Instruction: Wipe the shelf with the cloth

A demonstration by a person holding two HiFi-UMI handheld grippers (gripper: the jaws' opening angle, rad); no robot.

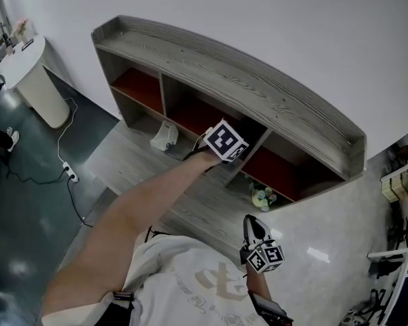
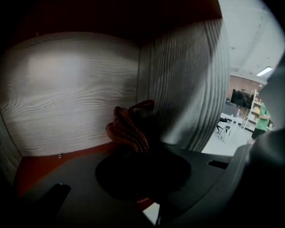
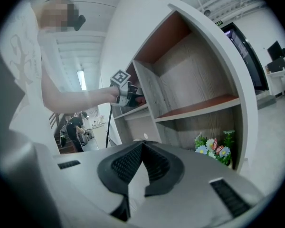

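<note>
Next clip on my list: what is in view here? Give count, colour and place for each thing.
shelf: one, grey wood grain with red inner panels, against the white wall
cloth: one, reddish-brown, inside a shelf compartment
flowers: one bunch, mixed colours, low right compartment
white object: one, at the shelf's foot; kind unclear
round table: one, white, far left
power strip: one, white, on the floor, cabled
left gripper: shut on the cloth, inside the shelf
right gripper: shut, empty, held low, away from the shelf
</note>
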